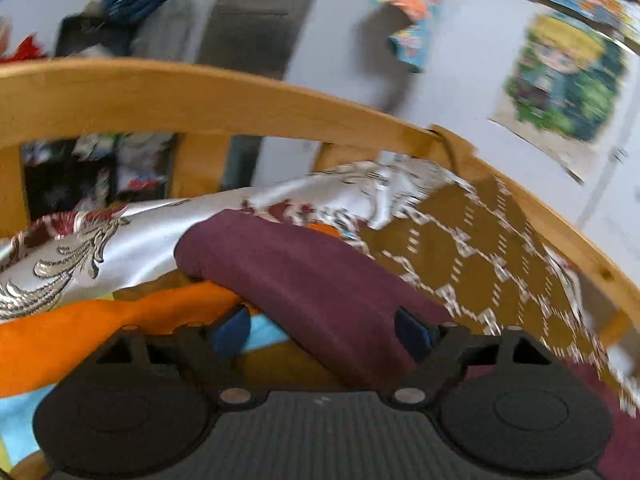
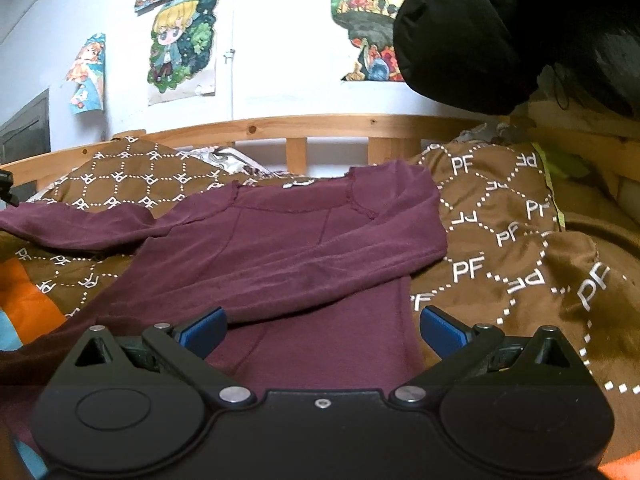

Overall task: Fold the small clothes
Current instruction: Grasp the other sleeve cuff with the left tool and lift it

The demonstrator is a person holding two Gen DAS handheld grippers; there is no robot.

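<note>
A maroon long-sleeved top [image 2: 280, 248] is spread on a bed, over a brown blanket [image 2: 500, 232] printed with white dotted hexagons and the letters PF. In the right wrist view the top is seen lying fairly flat with its neckline turned towards the far wooden bed rail [image 2: 304, 126]. One sleeve is folded across the body of the garment, from the right side towards the lower left, and the other sleeve is stretched out to the left across the blanket.

The right tongs [image 2: 322, 330] are held wide apart over the near hem of the top. Their blue pads [image 2: 204, 330] stand either side of the fabric, and nothing is clamped between them.

In the left wrist view, which is blurred, the left tongs [image 1: 324, 330] are also spread apart. A rolled or folded length of the maroon fabric [image 1: 304, 280] is seen running between the two fingers, but whether it is touched by the right-hand pad cannot be told. It is not pressed from both sides. Below and left of it an orange and light blue cloth [image 1: 80, 332] is visible, with a white satin cloth [image 1: 132, 236] patterned in silver and red behind it.

Cartoon posters [image 2: 184, 40] are fixed to the white wall beyond the bed rail. A black padded garment [image 2: 500, 28] is seen at the upper right of the right wrist view.
</note>
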